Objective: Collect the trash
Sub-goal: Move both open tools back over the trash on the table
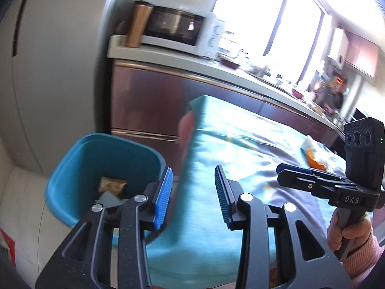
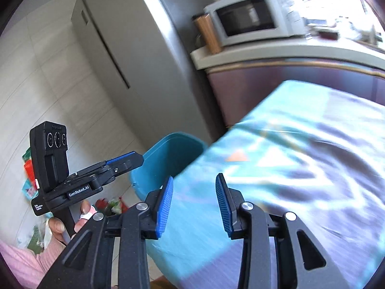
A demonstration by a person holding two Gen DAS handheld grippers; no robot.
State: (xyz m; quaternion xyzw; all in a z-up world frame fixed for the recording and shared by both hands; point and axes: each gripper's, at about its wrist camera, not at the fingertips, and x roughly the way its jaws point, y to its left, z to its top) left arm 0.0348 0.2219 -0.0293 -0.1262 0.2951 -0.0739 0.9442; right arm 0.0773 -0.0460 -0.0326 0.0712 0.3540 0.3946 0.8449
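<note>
bin (image 1: 79,159): teal | tablecloth (image 1: 228,149): turquoise, lilac pattern | tool pads (image 1: 163,200): blue | microwave (image 1: 178,31): white

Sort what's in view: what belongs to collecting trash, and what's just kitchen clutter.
Job:
blue bin, wrappers already inside
crumpled wrapper on the tablecloth
left gripper, open and empty
right gripper, open and empty

Bystanders:
microwave
wooden-look tumbler
fridge

A table (image 1: 216,149) draped in a teal and lavender patterned cloth (image 1: 240,180) carries a crumpled white and orange wrapper (image 1: 315,154) near its far edge. Just beside the table's corner, a teal bin (image 1: 79,168) stands on the pale tiled floor (image 1: 21,207).
</note>
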